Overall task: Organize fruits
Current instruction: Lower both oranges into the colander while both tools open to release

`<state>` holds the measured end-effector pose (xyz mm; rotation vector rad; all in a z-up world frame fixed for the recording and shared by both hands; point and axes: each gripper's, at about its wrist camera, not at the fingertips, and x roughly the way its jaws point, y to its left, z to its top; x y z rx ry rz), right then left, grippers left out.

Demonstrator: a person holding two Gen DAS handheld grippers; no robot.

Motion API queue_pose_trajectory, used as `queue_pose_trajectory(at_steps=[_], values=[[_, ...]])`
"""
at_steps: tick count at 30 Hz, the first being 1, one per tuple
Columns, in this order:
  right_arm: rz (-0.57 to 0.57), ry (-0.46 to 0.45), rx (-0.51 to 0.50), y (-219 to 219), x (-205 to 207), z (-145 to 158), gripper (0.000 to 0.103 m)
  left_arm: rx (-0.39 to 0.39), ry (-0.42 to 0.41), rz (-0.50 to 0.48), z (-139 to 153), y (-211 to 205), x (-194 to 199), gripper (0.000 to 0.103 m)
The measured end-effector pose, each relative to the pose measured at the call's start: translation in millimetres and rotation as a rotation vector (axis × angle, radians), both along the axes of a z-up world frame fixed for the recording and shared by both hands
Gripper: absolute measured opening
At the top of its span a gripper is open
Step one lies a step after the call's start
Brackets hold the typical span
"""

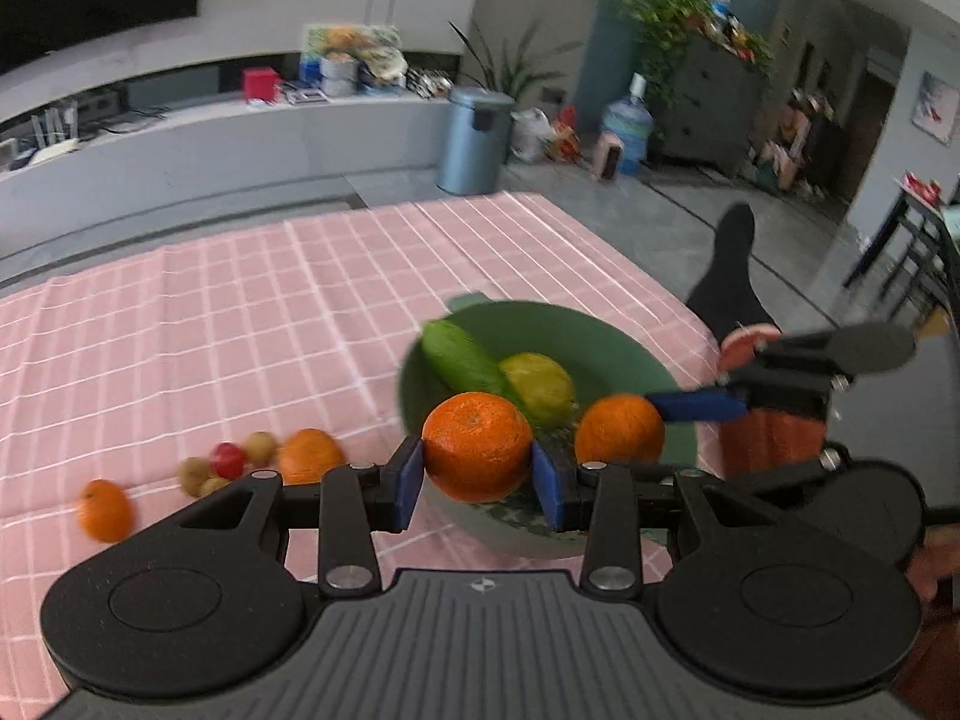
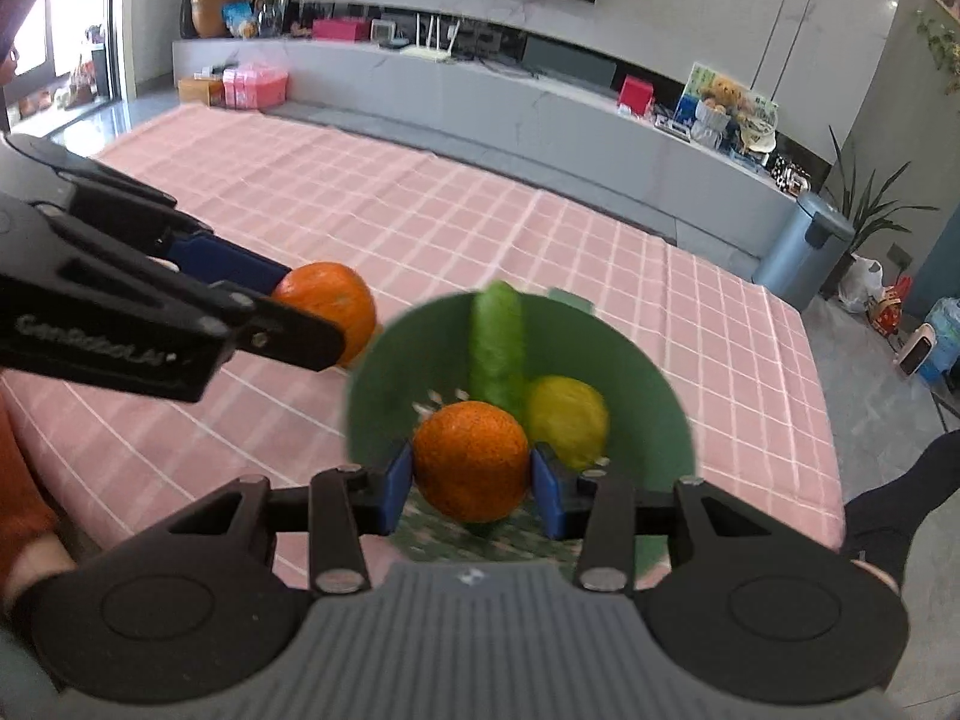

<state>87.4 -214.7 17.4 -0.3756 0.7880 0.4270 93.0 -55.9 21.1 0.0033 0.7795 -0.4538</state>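
A round green plastic bowl (image 1: 612,348) is being carried on the pink checked counter (image 1: 240,300), near its right edge. In it, a long green cucumber (image 1: 462,357) is lying to the left of a yellow lemon (image 1: 540,387). One round orange (image 1: 477,447) is being held between the pads of the left claw (image 1: 480,480), before the bowl; a second orange (image 2: 471,461) is being held in the right claw (image 2: 471,486), over it. A cluster of small fruits (image 1: 240,459) is lying well to the left.

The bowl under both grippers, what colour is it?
Green: the bowl is plain green inside, clearest in the right wrist view.
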Motion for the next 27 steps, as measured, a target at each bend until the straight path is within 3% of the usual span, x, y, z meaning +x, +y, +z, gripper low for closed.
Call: queue_pose_trajectory(at_steps=[12, 15, 23, 27], values=[[0.088, 0.179, -0.114, -17, 64, -38, 0.040, 0.105, 0.146, -0.143, -27, -41, 41, 0.044], [0.119, 0.216, -0.154, -15, 73, -48, 0.040, 0.172, 0.180, -0.173, -33, -52, 49, 0.044], [0.147, 0.276, -0.197, -17, 91, -64, 0.041, 0.340, 0.175, -0.239, -44, -72, 56, 0.044], [0.152, 0.286, -0.204, -16, 95, -68, 0.041, 0.377, 0.179, -0.241, -49, -74, 58, 0.045]])
